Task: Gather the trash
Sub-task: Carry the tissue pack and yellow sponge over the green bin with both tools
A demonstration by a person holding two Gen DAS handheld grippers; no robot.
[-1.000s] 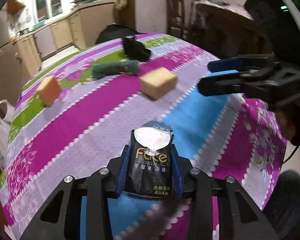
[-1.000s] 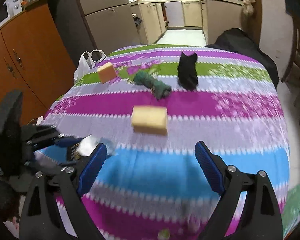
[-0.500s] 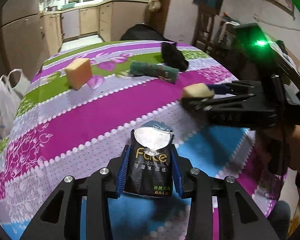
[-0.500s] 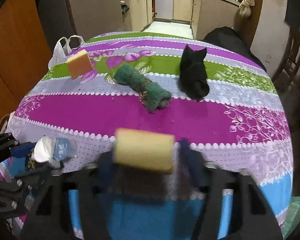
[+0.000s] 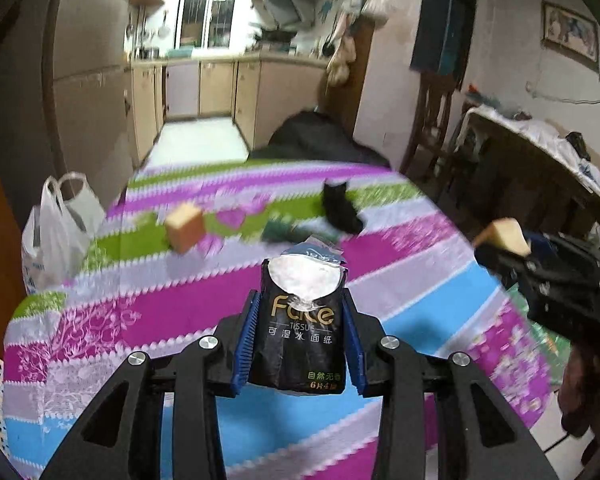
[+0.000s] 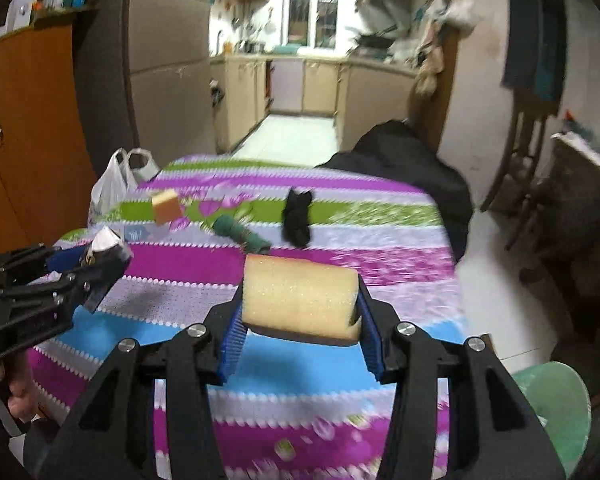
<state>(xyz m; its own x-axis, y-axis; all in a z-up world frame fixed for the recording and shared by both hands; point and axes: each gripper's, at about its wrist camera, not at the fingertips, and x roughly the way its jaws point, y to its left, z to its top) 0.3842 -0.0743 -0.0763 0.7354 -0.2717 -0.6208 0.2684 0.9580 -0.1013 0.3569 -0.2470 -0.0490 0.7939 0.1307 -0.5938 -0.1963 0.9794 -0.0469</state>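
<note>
My left gripper (image 5: 300, 340) is shut on a black tissue packet (image 5: 302, 328) with a torn white top, held above the striped tablecloth (image 5: 160, 308). My right gripper (image 6: 300, 320) is shut on a yellow sponge (image 6: 300, 300), lifted above the table. The sponge also shows at the right in the left wrist view (image 5: 504, 236). The packet shows at the left in the right wrist view (image 6: 106, 248). On the table lie an orange sponge (image 5: 185, 227), a green rolled cloth (image 6: 240, 236) and a black cloth (image 6: 297, 218).
A white plastic bag (image 5: 56, 228) hangs off the table's far left side. A black bag (image 6: 404, 160) sits beyond the far edge. A green bin (image 6: 556, 408) stands on the floor at the right. A wooden cabinet (image 6: 32, 128) stands left.
My right gripper closed on the yellow sponge and lifted it off the table. Both grippers pulled back and rose, so more of the kitchen shows. The left still holds the tissue packet.
</note>
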